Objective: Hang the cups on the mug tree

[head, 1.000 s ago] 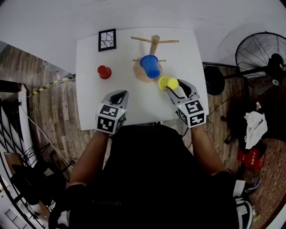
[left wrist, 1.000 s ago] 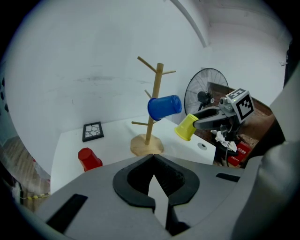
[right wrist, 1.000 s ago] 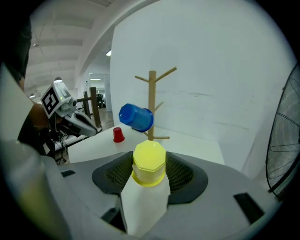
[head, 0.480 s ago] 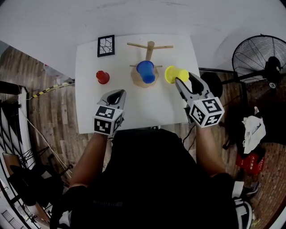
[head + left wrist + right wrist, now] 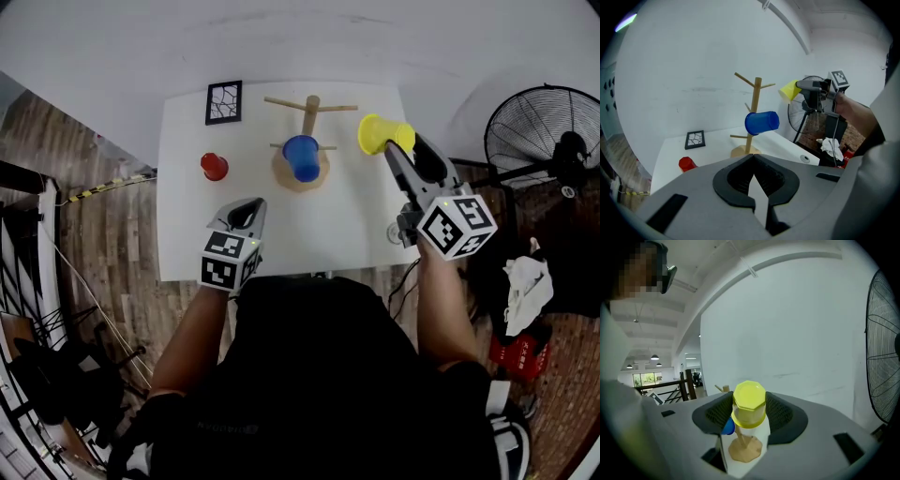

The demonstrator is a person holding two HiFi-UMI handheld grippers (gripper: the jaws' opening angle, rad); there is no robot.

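Up and away from the person has gone the right gripper. Its jaws are clamped on the base end of the yellow plastic cup, which sat low beside the foot of the stand in the earlier head views. The cup now hangs in the air well above the white table, level with the stand's upper arms. It lies sideways, with its mouth pointing away from the gripper and toward the stand. In the right gripper view the cup's many-sided base fills the space between the pads.

Nearest the person, the left gripper hovers over the table's front edge with its jaws pressed together on nothing. It sits much where it did in the earlier frames.

Further out, the small red plastic cup stands on the table to the left, well apart from the stand, as before. The blue plastic cup hangs sideways on a lower peg of the wooden mug tree, also unchanged. Behind them, the black-framed picture rests at the far left corner.

From the left gripper view, the yellow cup is just off the tip of the tree's upper right peg. The lift looks finished, and the step in hand is most likely guiding the cup's mouth over that peg. One cup is hung, one is in carriage, and the red one is still to fetch.
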